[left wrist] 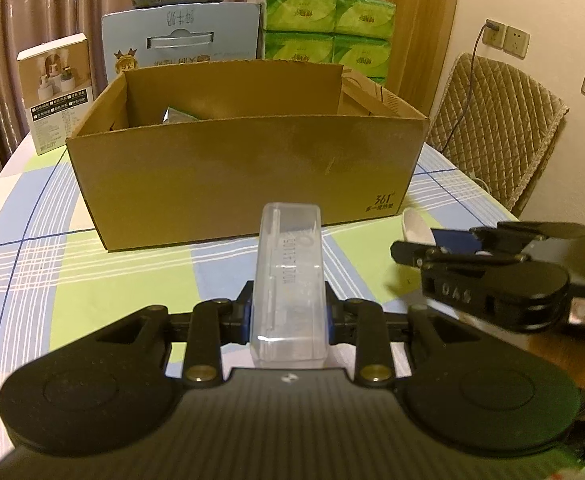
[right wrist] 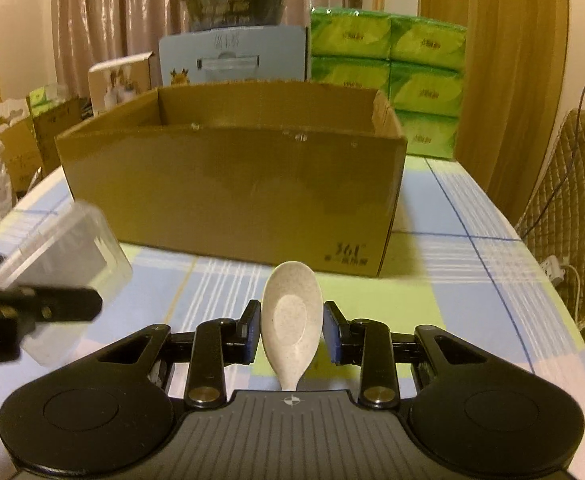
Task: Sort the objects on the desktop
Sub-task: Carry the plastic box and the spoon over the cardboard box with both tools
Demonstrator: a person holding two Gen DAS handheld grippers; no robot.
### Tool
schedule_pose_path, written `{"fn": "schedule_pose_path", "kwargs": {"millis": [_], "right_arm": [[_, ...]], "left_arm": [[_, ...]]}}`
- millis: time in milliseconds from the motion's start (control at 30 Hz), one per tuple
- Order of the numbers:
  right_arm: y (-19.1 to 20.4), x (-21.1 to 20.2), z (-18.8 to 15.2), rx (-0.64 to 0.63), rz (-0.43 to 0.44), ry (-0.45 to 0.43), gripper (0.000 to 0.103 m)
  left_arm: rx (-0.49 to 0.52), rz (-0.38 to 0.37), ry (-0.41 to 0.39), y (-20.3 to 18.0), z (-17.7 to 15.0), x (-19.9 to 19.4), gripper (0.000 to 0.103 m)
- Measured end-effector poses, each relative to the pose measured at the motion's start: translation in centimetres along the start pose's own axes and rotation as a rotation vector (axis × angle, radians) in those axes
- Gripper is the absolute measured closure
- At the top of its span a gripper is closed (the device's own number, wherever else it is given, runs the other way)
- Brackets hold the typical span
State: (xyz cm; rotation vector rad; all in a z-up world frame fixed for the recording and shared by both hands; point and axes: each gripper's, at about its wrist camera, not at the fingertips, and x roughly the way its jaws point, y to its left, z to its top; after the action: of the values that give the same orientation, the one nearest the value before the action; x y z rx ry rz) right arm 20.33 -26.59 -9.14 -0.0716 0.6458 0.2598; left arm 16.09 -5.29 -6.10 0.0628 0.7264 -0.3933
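Observation:
A clear plastic case (left wrist: 290, 248) juts forward from my left gripper (left wrist: 289, 304), which is shut on its sides above the checked tablecloth. A pale speckled spoon (right wrist: 292, 320) sits bowl-forward between the blue pads of my right gripper (right wrist: 292, 322), which press on it just above the cloth. An open brown cardboard box (left wrist: 244, 176) stands right in front of both grippers. In the left wrist view the right gripper (left wrist: 432, 248) reaches in from the right with the spoon (left wrist: 414, 226). In the right wrist view the clear case (right wrist: 64, 240) shows at the left.
Behind the cardboard box (right wrist: 232, 200) stand stacked green tissue packs (left wrist: 328, 28), a blue carton (left wrist: 180, 40) with a dark bowl on top, and a white product box (left wrist: 58, 88). A quilted chair (left wrist: 492, 128) stands by the table's right edge. Some items lie inside the box.

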Motion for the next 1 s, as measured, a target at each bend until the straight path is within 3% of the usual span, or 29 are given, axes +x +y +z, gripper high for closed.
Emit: {"fn": "schedule_pose_path", "kwargs": {"millis": [300, 533, 1000], "right_arm": [[-0.4, -2.9, 2.7, -0.008, 0.002, -0.052, 0.074], [-1.1, -4.4, 6.6, -0.014, 0.011, -0.101, 0.074], [-2.0, -1.6, 15.2, -0.004, 0.061, -0.103, 0.074]], "left_arm": [[0.003, -0.004, -0.031, -0.7, 1.6, -1.2, 0.077], [0.007, -0.004, -0.064, -0.7, 4.9, -2.1, 0.077], [0.015, 0.006, -0.106, 1.0, 13.5, -1.0, 0.077]]}}
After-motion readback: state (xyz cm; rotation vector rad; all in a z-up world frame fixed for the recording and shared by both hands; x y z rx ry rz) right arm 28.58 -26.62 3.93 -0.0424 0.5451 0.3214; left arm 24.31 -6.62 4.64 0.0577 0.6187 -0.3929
